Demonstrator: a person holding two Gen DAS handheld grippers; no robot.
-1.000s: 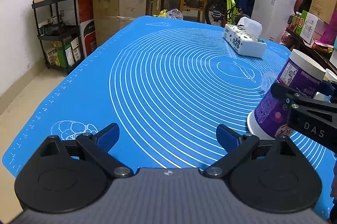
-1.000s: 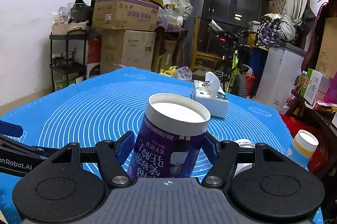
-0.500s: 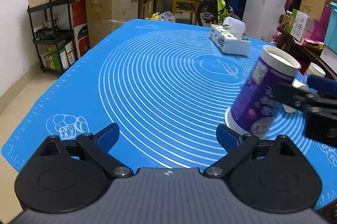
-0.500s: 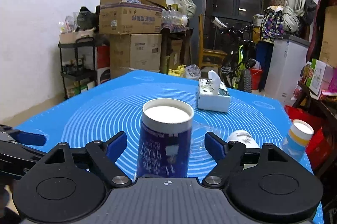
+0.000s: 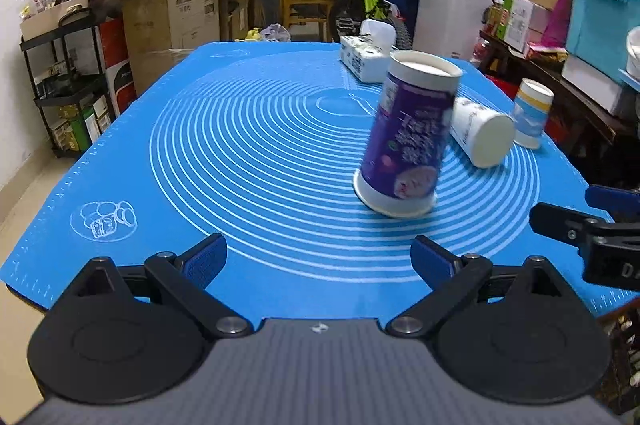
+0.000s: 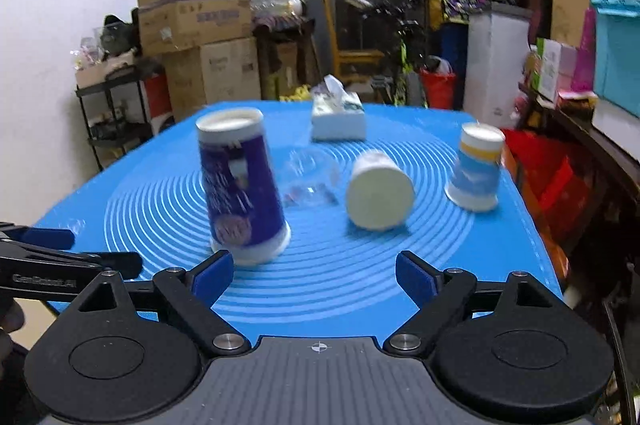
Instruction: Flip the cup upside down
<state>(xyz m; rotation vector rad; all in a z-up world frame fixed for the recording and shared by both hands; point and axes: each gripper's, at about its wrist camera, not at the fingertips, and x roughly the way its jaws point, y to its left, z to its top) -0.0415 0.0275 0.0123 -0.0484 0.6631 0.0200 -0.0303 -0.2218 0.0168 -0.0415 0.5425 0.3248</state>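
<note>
A purple paper cup [image 5: 406,133] stands upside down on the blue mat [image 5: 240,161], wide rim down and white base up; it also shows in the right wrist view [image 6: 240,185]. My right gripper [image 6: 314,275] is open and empty, drawn back just in front of the cup. It shows at the right edge of the left wrist view [image 5: 592,225]. My left gripper [image 5: 320,257] is open and empty over the mat's near edge, left of the cup.
A white cup [image 6: 378,189] lies on its side to the right of the purple one. A blue and yellow cup [image 6: 476,165] stands upside down further right. A clear plastic cup [image 6: 312,177] and a tissue box [image 6: 338,115] sit behind. Cluttered shelves and boxes surround the table.
My right gripper opened, let go of the purple cup on the mat and pulled back. The left gripper has also drawn back from the table.
</note>
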